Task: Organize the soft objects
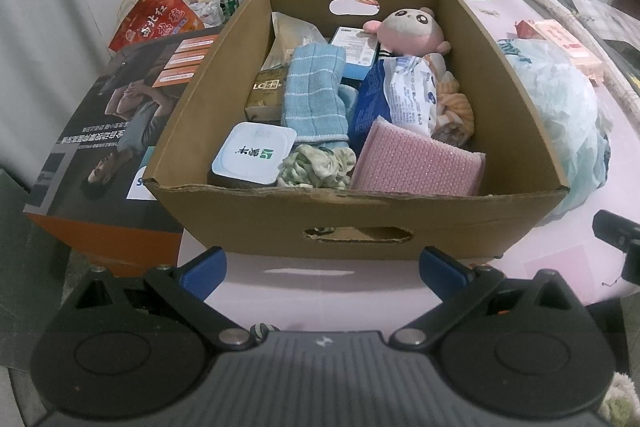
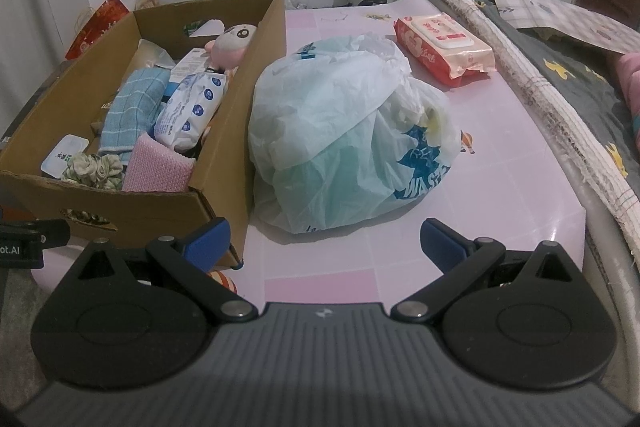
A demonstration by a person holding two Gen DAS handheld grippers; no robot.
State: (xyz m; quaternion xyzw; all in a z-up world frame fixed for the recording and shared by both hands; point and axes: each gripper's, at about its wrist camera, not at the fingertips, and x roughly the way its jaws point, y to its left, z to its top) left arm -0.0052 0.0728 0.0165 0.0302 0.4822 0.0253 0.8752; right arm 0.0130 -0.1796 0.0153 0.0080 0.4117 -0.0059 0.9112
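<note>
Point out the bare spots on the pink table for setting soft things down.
Free patches: the near strip between the plastic bag and the right hand-held gripper, and the far stretch behind the bag, left of the wipes pack. Crowded: the cardboard box is packed full, tight against the bag.

A pink table [image 2: 500, 187] with a glossy square-patterned cover carries everything. On its left part stands an open cardboard box [image 1: 360, 219], full of items, with a handle cutout in its near wall. Just beside the box, to its right, lies a bulging pale plastic bag [image 2: 352, 131] with blue print. Farther back and to the right, apart from the bag, lies a flat pink-and-red wet wipes pack [image 2: 444, 45].
</note>
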